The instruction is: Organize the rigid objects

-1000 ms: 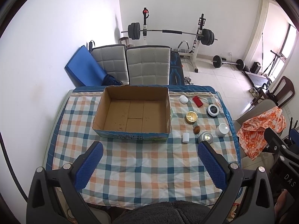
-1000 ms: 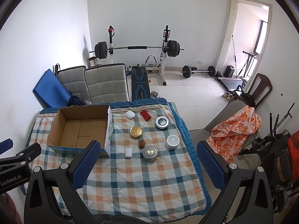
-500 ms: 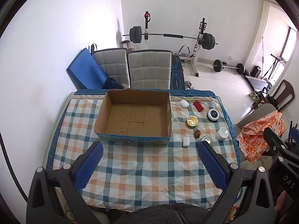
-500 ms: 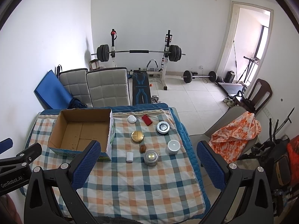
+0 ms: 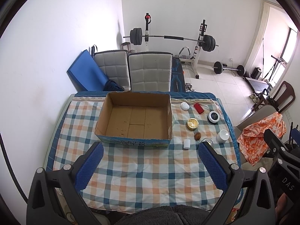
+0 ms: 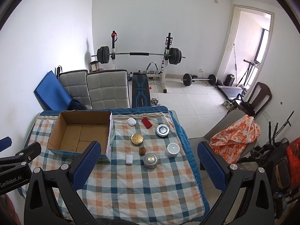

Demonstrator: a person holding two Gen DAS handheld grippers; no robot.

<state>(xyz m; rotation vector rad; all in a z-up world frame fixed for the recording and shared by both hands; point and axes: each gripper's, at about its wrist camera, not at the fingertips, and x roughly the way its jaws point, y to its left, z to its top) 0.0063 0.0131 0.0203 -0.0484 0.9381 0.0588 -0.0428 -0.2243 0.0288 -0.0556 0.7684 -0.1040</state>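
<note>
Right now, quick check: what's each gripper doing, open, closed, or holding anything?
Left gripper: open, fingers spread wide above the checked tablecloth, holding nothing.
Right gripper: open, fingers spread wide, holding nothing.

White walls [image 6: 150,18] surround me, and pale floor tiles [image 6: 187,97] catch daylight from the doorway [image 6: 251,48] on my right. Beyond my checked counter [image 6: 131,187] stand 2 grey padded chairs [image 6: 107,90], a blue mat [image 6: 52,93] and a barbell rack [image 6: 139,54]. An orange cloth [image 6: 236,133] drapes another chair.
</note>
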